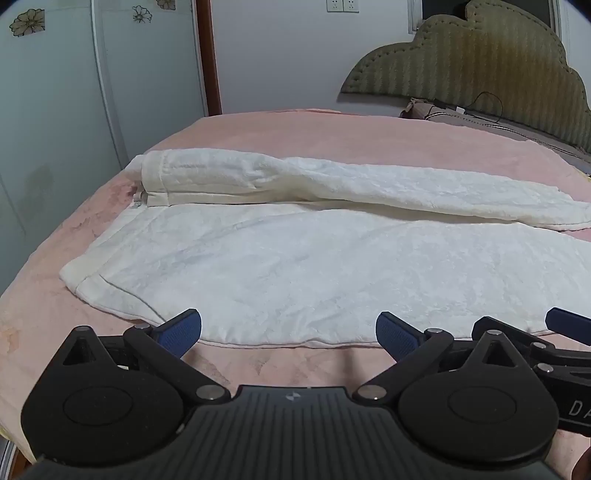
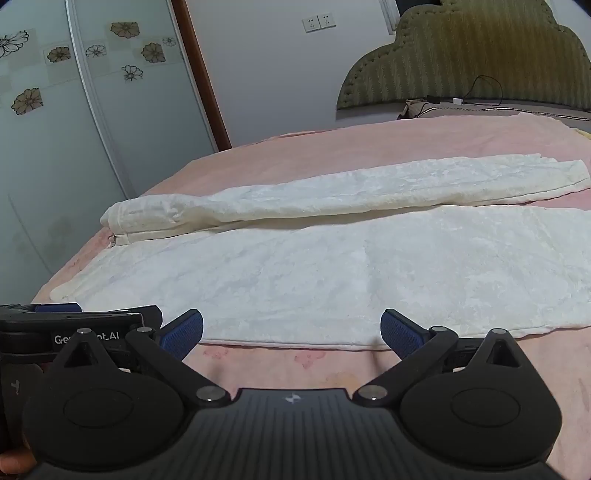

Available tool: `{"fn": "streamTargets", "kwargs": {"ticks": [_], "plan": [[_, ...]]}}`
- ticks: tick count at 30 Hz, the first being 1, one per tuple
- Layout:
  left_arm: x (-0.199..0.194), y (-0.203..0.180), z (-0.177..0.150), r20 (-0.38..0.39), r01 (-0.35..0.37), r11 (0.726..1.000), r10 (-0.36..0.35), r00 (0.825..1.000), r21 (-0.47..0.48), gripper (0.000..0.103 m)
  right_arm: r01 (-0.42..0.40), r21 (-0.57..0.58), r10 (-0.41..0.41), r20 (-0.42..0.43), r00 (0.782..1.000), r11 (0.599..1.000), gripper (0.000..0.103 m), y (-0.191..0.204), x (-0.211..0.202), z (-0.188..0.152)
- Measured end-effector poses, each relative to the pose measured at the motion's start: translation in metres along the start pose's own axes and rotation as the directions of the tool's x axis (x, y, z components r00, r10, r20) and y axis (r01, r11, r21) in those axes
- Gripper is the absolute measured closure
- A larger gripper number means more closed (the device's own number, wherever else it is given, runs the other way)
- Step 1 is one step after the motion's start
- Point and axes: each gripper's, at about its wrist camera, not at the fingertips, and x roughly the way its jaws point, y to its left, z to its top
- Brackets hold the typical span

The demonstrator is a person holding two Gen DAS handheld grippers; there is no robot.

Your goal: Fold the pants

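Observation:
White fleecy pants [image 1: 295,266] lie spread across a pink bed [image 1: 332,136], waistband to the left, legs running right. The far leg [image 1: 369,184] is bunched and partly rolled onto the near one. My left gripper [image 1: 288,332] hovers open just short of the pants' near edge, nothing between its blue pads [image 1: 181,332]. In the right wrist view the same pants [image 2: 332,273] stretch across the bed [image 2: 369,147], and my right gripper [image 2: 291,332] stands open at the near hem, empty. The two grippers sit side by side; the right one's tip [image 1: 565,325] shows at the left view's edge.
A padded olive headboard [image 1: 480,62] and a pillow with a black cable [image 1: 480,107] stand at the far right. Wardrobe doors with flower prints [image 2: 74,110] flank the bed's left side. A brown door frame [image 1: 208,55] and wall sockets [image 2: 319,22] are behind.

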Motion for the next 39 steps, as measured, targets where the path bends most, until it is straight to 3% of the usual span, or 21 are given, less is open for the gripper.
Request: {"fn": "streamTargets", "kwargs": {"ticks": [39], "plan": [[0.0016, 0.0018, 0.0001, -0.004, -0.023, 1.0, 0.023, 1.0, 0.0, 0.001, -0.003, -0.033, 0.003, 0.002, 1.0, 0.999, 0.0, 0.0058, -0.0006, -0.0044]]}}
